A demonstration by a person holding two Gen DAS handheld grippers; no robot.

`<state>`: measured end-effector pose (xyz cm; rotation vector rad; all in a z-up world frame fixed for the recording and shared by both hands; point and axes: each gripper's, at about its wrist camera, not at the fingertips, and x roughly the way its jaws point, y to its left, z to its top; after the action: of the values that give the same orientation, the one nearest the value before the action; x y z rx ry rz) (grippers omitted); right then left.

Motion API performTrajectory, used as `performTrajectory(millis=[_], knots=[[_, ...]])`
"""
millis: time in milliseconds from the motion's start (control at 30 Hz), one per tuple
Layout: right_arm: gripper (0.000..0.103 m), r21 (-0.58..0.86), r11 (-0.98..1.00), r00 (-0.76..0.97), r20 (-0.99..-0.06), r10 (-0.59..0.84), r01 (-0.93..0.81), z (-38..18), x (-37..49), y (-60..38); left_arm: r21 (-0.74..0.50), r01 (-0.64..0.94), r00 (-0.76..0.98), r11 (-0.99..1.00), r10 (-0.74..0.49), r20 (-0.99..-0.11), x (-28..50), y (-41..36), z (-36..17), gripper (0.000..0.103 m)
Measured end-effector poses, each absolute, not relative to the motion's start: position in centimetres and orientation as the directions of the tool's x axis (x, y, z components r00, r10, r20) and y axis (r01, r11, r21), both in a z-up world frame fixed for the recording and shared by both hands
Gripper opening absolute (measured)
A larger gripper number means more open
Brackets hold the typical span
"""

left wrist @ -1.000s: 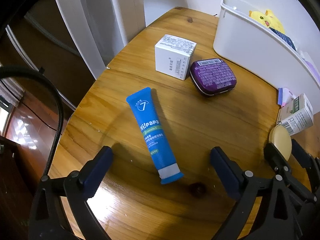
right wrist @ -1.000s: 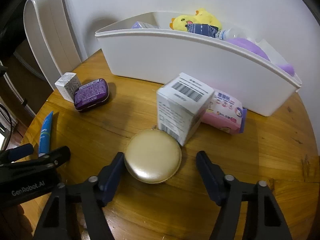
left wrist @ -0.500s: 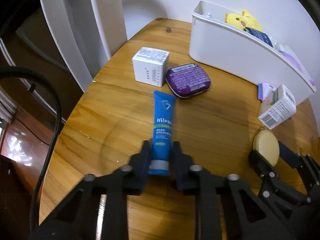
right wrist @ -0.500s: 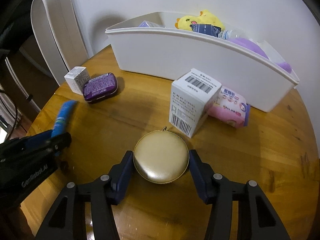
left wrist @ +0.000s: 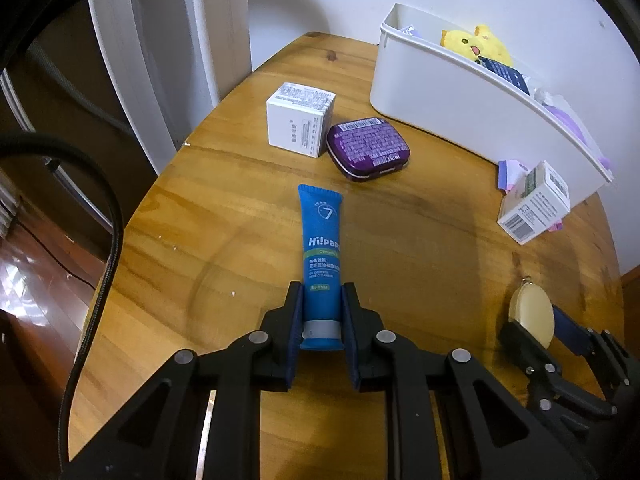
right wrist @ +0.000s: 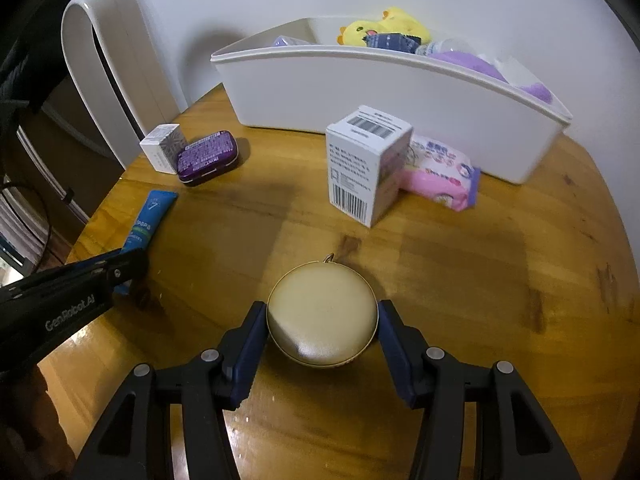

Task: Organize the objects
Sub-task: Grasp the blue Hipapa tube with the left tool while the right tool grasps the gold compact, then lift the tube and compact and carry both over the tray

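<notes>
My left gripper [left wrist: 322,300] is shut on the cap end of a blue tube [left wrist: 321,248], which points away from me over the round wooden table [left wrist: 224,220]. My right gripper [right wrist: 322,312] is shut on a round gold case [right wrist: 322,316], its pads pressing both sides. In the left wrist view the gold case [left wrist: 531,317] and the right gripper [left wrist: 532,326] sit at the lower right. In the right wrist view the blue tube [right wrist: 148,220] and the left gripper [right wrist: 124,268] show at the left.
A white bin [right wrist: 384,92] at the back holds a yellow plush duck [right wrist: 380,28] and purple items. On the table lie a purple tin [left wrist: 367,147], a small white box [left wrist: 301,118], a barcoded white box [right wrist: 366,164] and a pink packet [right wrist: 440,174]. A white chair back [right wrist: 108,64] stands left.
Both grippers went from open to shut: the left closed on the blue tube's cap end, the right on the gold case. The tube swung to point straight away, and both views pulled back slightly.
</notes>
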<state>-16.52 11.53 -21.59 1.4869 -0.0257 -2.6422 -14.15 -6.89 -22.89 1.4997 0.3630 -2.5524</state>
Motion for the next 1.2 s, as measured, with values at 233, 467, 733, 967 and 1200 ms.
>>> performTrajectory(millis=[233,467,733,967,1200], knots=[[0.055,0.109,-0.992,-0.560,-0.819,-0.122,0.057,-18.8,-14.5,12.5,-0.144,0.243,-0.548,-0.959,-0.014,-0.836,-12.3,-7.2,-20.3,0.020],[0.056,0.135,-0.990,-0.645,-0.752,-0.135,0.050,-13.8,-12.6,13.0,-0.183,0.181,-0.634,-0.966,0.027,-0.773,-10.6,-7.1,-15.7,0.020],[0.056,0.146,-0.988,-0.750,-0.647,-0.140,0.058,-7.2,-11.4,13.9,-0.212,0.069,-0.731,-0.975,0.095,-0.676,-10.7,-6.4,-8.7,0.020],[0.056,0.127,-0.989,-0.819,-0.558,-0.134,0.076,-1.3,-12.0,15.2,-0.214,-0.042,-0.782,-0.976,0.165,-0.601,-13.2,-5.5,-2.7,0.020],[0.056,0.040,-0.994,-0.870,-0.482,-0.105,0.098,3.1,-15.0,15.1,-0.207,-0.093,-0.796,-0.974,0.197,-0.572,-18.3,-4.9,1.9,0.020]])
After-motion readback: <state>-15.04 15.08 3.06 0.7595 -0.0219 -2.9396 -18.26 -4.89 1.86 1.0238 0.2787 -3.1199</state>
